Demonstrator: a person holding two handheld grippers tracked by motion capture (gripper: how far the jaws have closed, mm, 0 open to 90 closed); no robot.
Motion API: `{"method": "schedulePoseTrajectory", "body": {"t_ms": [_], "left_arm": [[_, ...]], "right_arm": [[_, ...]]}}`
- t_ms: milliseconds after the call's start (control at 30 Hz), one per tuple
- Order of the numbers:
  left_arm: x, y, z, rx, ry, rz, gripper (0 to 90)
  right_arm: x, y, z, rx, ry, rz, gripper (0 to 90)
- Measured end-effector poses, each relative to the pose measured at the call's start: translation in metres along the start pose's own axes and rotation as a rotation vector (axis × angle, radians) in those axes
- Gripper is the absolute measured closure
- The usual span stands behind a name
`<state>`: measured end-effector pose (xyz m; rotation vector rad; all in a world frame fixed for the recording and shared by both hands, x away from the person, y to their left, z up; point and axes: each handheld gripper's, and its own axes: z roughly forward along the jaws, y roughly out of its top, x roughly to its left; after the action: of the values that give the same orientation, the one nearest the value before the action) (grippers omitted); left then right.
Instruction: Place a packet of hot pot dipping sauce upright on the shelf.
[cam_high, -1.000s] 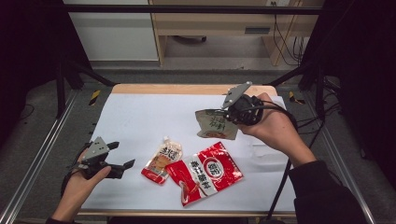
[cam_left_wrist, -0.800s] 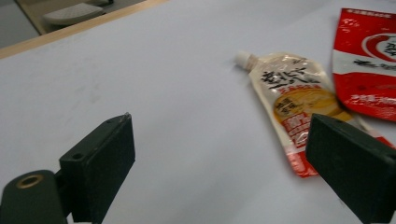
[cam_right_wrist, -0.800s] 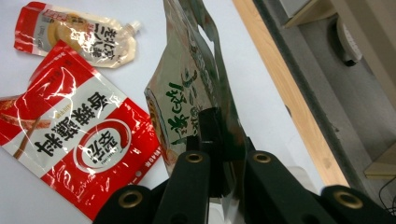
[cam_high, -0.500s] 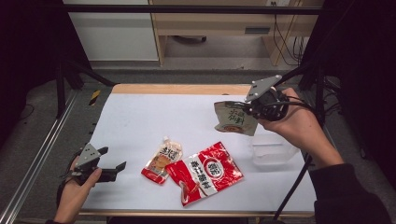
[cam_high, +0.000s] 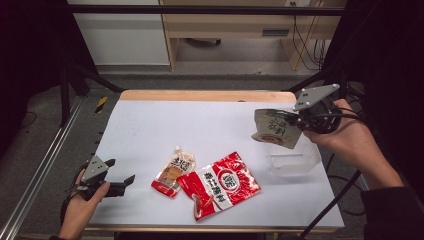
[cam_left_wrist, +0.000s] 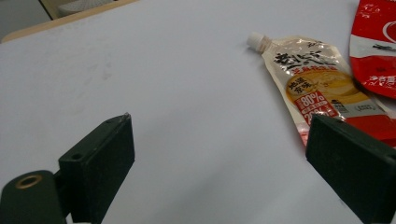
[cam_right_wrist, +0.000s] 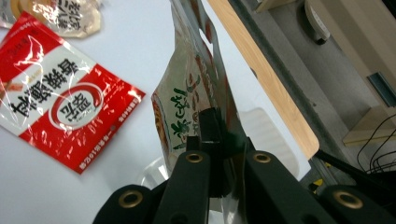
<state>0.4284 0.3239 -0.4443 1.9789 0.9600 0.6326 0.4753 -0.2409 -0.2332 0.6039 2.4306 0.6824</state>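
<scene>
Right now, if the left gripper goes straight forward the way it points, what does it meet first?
Probably the spouted pouch: the left gripper is open, the pouch just off its right jaw.

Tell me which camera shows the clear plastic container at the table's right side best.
The high view: the clear plastic container sits whole on the white table, just below the green-and-beige pouch clamped in the right tool. The right gripper view catches part of it behind that pouch.
</scene>
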Motion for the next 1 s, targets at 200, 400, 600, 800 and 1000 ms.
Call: {"method": "schedulePoseTrajectory", "body": {"t_ms": [200, 400, 600, 800, 1000], "left_arm": [[0.001, -0.001, 0.001, 0.022, 0.009, 0.01, 7.9], [0.003, -0.002, 0.002, 0.033, 0.015, -0.002, 8.0], [0.002, -0.002, 0.002, 0.039, 0.009, 0.002, 8.0], [0.003, -0.003, 0.002, 0.053, 0.014, 0.0, 8.0], [0.003, -0.003, 0.003, 0.053, 0.013, -0.002, 8.0]], "right_arm": [[-0.005, -0.021, -0.004, 0.014, 0.005, 0.006, 90.0], [-0.012, -0.04, -0.006, 0.004, 0.004, 0.009, 90.0], [-0.016, -0.056, -0.001, -0.005, 0.01, 0.005, 90.0], [-0.019, -0.065, 0.002, -0.014, 0.016, 0.019, 90.0], [-0.021, -0.075, 0.003, -0.021, 0.033, 0.022, 90.0]]}}
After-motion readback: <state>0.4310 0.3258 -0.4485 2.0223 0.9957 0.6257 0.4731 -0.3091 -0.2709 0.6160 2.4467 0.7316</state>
